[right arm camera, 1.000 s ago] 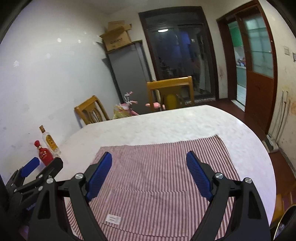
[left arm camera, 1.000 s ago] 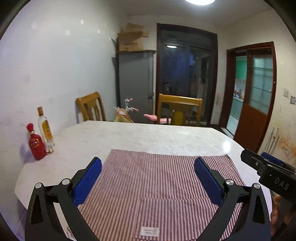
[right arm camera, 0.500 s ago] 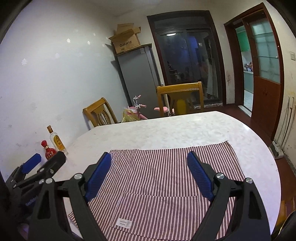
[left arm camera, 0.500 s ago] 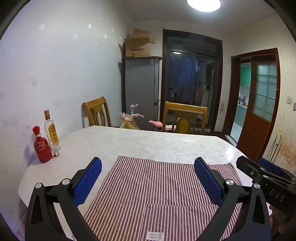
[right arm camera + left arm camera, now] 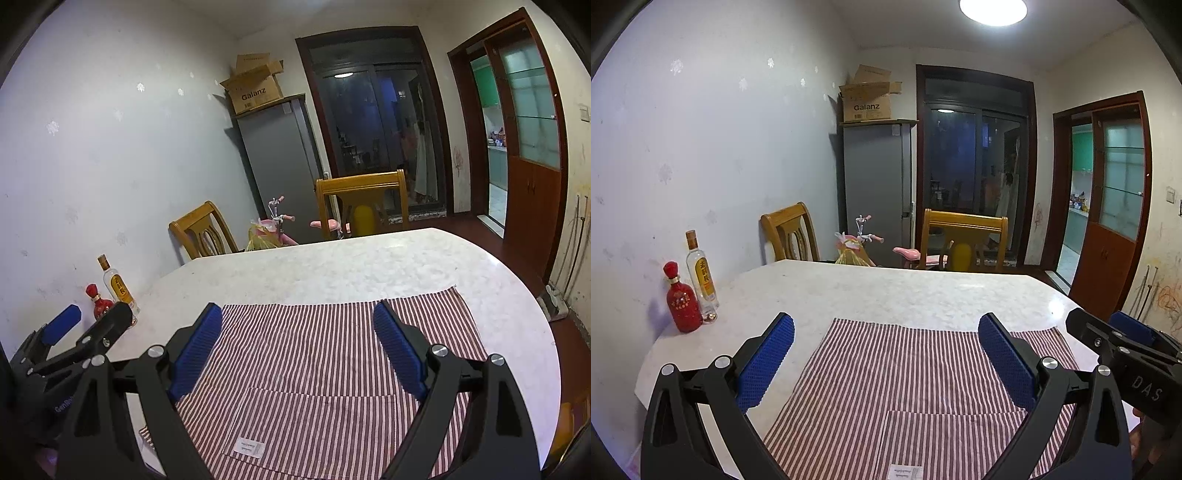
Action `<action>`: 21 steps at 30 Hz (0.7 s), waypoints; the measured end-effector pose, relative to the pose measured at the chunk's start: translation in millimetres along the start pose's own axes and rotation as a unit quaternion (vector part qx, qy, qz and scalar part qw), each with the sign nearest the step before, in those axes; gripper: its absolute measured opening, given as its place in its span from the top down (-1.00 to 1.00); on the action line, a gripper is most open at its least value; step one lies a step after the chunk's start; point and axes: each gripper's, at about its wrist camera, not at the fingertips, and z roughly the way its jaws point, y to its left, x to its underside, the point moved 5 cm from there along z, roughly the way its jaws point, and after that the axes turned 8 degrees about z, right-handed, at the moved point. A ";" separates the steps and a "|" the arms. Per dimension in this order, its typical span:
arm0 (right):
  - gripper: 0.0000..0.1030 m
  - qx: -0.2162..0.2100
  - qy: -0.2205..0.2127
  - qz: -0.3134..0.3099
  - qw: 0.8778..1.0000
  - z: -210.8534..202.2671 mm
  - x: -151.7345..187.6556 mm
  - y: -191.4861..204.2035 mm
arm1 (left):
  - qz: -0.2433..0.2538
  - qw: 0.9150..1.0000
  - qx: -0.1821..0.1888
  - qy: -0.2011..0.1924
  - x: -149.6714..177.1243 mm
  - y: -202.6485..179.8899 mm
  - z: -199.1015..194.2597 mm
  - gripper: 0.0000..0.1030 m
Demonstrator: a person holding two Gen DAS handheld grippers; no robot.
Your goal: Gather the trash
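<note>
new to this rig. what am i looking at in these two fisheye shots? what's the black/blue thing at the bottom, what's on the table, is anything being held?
There is no robot arm here. A person holds one pair of hand-held tongs in each hand, and each pair carries a fisheye camera looking forward along its two fingers.

One picture is from the left tongs, the other from the right tongs. The black arms with blue pads at the bottom of each are that camera's own tongs. Each view also catches the other pair at its edge.

Both pairs stand wide open and hold nothing.

They hover over a pale marble table. On it lies a flat red-and-white striped cloth with a small white label. By the wall stand a red bottle and a clear bottle with a yellow label.

No obvious trash shows on the table.
</note>
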 end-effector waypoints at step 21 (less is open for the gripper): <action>-0.63 -0.002 -0.005 -0.001 1.000 -2.2 -1.6 -0.3 | -0.003 1.000 0.008 -0.005 -2.4 0.4 -5.2 -0.89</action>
